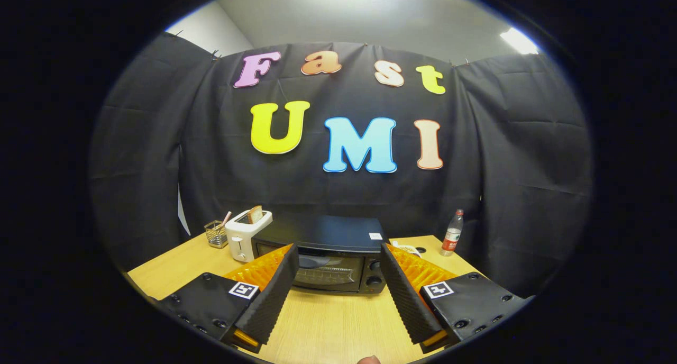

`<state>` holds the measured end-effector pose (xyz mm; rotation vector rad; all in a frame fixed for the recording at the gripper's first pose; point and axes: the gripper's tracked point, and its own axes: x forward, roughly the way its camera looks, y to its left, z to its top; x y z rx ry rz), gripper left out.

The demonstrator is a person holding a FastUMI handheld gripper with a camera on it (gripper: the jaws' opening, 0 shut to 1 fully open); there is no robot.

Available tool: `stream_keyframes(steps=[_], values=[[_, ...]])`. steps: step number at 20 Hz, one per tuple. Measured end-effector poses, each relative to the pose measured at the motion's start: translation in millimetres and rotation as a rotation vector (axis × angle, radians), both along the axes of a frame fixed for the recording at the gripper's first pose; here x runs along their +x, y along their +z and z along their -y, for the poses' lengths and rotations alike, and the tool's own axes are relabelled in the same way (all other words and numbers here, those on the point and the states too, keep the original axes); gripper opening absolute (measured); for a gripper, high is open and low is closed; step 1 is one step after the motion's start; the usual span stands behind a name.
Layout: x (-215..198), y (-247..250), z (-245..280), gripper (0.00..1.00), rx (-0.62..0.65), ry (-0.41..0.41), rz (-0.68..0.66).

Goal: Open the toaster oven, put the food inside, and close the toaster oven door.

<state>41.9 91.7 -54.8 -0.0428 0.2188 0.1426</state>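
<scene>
**Oven door shut, jaws wide and empty**

The black, box-shaped toaster oven [328, 261] sits just beyond the gripper [336, 287], its glass door closed; nothing is held. Whether food lies inside cannot be told, so the scene fits either end of the job. On the pale wooden tabletop [328, 321], a white toaster [246, 234], wire basket [216, 233] and clear plastic bottle [452, 233] flank the oven.

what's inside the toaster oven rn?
Through the closed door glass of the toaster oven a wire rack shows; no food is visible on it. The dark glass and the open hand-held gripper hide the interior's sides.
</scene>
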Motion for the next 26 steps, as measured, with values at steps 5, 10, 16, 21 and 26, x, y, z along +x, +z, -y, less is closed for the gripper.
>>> stream_keyframes(steps=[5, 10, 16, 21, 26], values=[[-18, 14, 33, 0.97, -0.011, -0.030, 0.020], [-33, 18, 56, 0.97, -0.003, -0.047, 0.031], [-41, 22, 72, 0.97, 0.020, -0.061, 0.042], [-42, 15, 77, 0.97, 0.021, -0.067, 0.024], [-42, 14, 78, 0.97, 0.032, -0.069, 0.024]])
